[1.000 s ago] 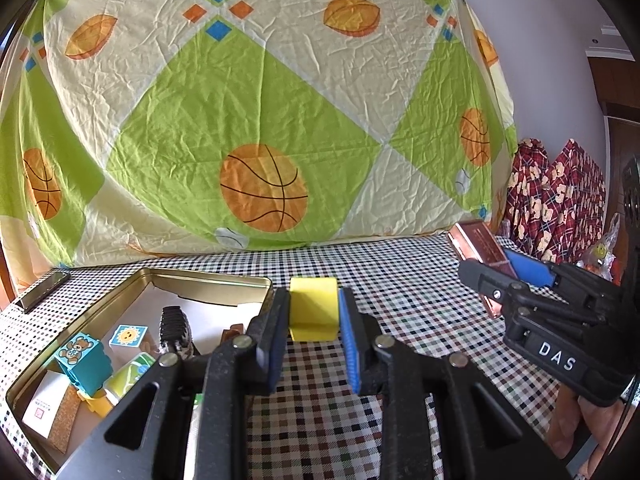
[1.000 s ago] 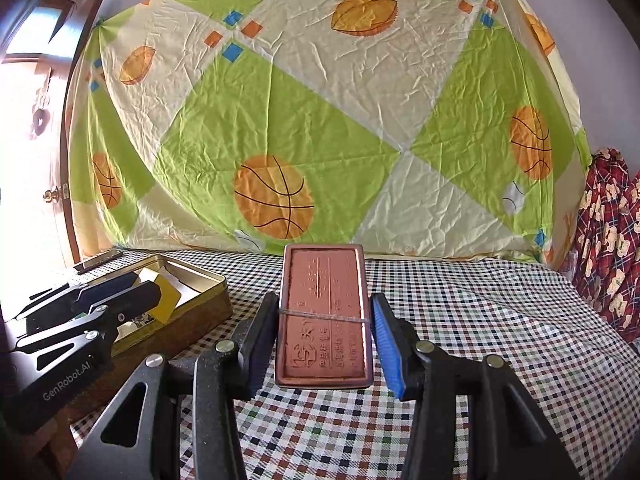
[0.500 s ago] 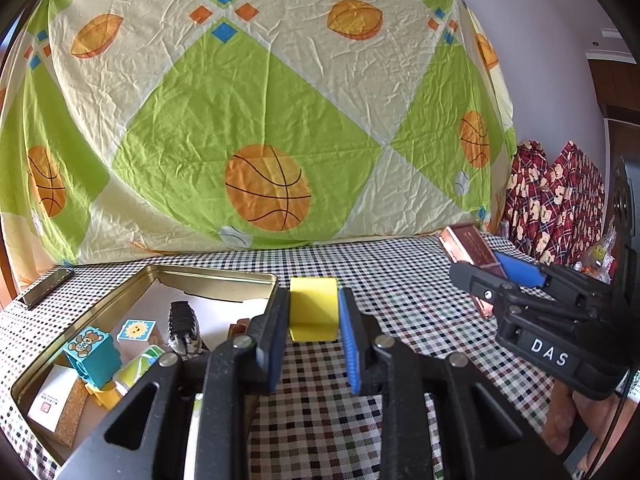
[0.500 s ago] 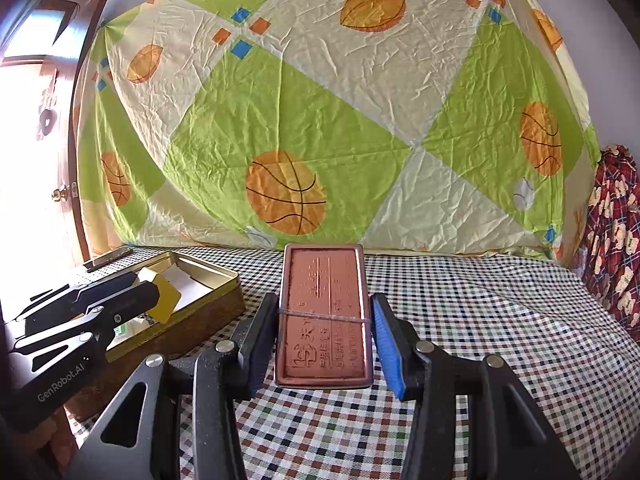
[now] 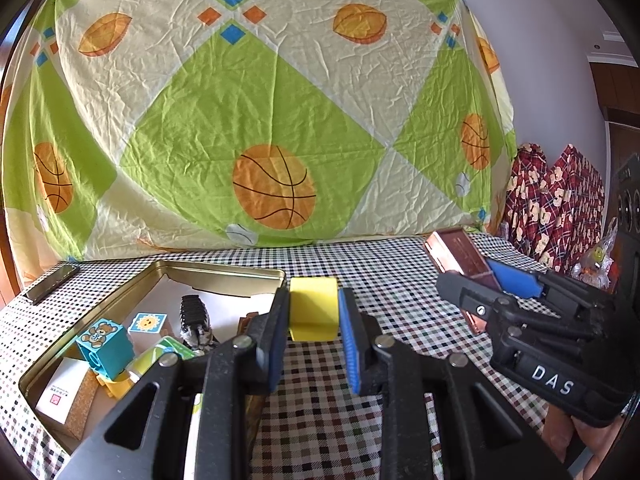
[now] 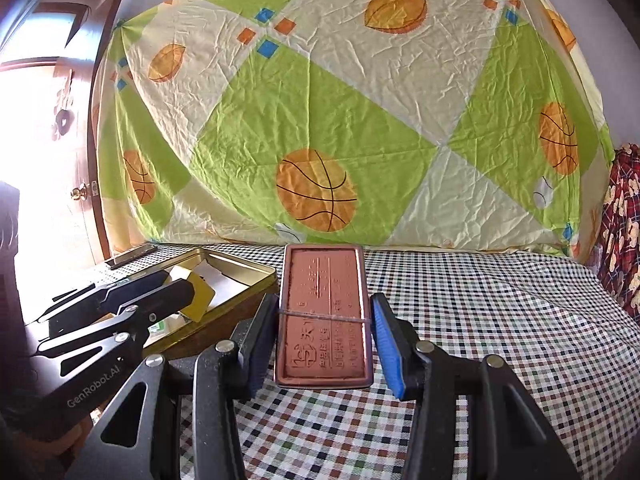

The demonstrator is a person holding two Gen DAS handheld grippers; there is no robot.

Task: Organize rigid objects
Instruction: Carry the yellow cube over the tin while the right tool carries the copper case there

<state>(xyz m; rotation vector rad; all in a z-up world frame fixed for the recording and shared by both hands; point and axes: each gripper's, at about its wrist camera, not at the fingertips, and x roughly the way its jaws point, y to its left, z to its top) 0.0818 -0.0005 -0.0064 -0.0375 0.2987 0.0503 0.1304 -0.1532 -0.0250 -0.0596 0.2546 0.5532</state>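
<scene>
My left gripper (image 5: 313,316) is shut on a yellow block (image 5: 313,307) and holds it above the checked tablecloth, just right of the gold tin tray (image 5: 224,269). The tray holds a teal bear block (image 5: 105,350), a sun block (image 5: 147,322), a black toy piece (image 5: 194,314) and other pieces. My right gripper (image 6: 323,334) is shut on a flat copper-red tin (image 6: 323,316) with a rubber band around it. That tin also shows in the left wrist view (image 5: 460,250), to the right. The left gripper with the yellow block (image 6: 198,300) shows over the tray (image 6: 240,266) in the right wrist view.
A dark phone (image 5: 52,283) lies at the table's back left. A basketball-print sheet (image 5: 276,120) hangs behind the table. Red patterned fabric (image 5: 556,200) sits at the right. A door (image 6: 80,160) stands at the far left in the right wrist view.
Both grippers keep their hold. The right gripper with the copper tin has shifted a little left and closer to the tray; the left gripper has barely moved.
</scene>
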